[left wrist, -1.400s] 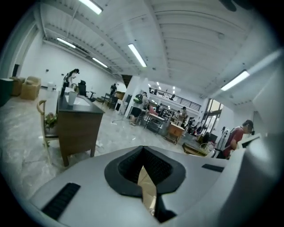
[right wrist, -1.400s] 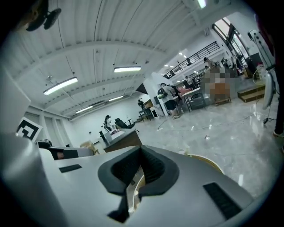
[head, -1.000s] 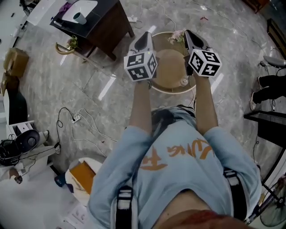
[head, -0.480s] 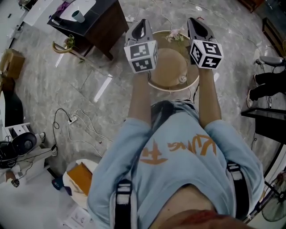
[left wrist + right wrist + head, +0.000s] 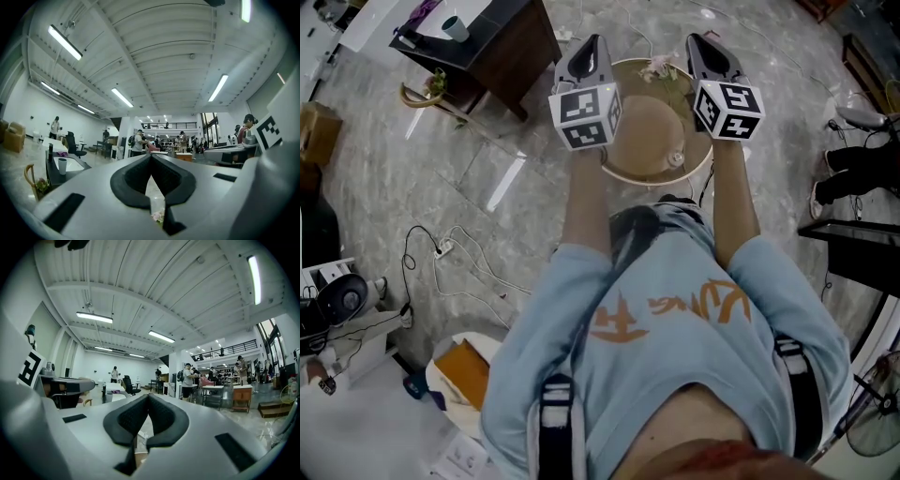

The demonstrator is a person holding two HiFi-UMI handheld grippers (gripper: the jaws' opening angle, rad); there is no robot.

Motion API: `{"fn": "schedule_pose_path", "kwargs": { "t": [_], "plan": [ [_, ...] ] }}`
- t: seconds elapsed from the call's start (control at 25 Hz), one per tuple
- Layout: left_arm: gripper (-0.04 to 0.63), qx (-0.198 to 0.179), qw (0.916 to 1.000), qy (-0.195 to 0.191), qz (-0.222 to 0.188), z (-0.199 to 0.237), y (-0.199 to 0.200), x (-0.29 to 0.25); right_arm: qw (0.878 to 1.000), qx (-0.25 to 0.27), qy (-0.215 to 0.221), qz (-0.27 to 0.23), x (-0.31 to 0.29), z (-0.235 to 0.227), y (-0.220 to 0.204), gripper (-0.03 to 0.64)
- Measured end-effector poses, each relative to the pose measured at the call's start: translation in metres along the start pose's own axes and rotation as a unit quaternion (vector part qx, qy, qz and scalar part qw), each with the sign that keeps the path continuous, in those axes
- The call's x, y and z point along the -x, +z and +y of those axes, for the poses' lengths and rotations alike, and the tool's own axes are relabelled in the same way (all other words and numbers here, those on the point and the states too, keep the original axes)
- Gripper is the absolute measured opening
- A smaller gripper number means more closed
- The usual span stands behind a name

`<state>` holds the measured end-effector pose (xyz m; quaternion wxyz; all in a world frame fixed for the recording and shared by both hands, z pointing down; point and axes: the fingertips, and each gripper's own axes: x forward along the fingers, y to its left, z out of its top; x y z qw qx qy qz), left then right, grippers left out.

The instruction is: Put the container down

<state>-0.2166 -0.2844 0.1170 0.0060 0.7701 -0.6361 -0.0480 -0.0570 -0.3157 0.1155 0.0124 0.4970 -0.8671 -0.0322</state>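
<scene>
Flanking rnd table (image 5: 643,141), jaws closed, desk (image 5: 508,52) left

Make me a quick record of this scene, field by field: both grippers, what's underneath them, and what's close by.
left gripper: jaws together, nothing between them, pointing level
right gripper: jaws together, empty, pointing level
below the grippers: round cream-rimmed thing with a tan middle; table or container, cannot tell
at its far edge: pink flowers
to the left: dark desk with a cup on it
floor: grey stone, loose cables
</scene>
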Motion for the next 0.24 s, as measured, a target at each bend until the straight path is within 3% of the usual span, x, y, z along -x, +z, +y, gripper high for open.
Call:
{"fn": "schedule_pose_path", "kwargs": {
  "t": [0.24],
  "plan": [
    [0.023, 0.01, 0.9998, -0.015, -0.009, -0.01, 0.002, 0.015, 1.0, 0.004, 0.006, -0.001, 0.013, 0.01, 0.0, 0.011]
  ]
}}
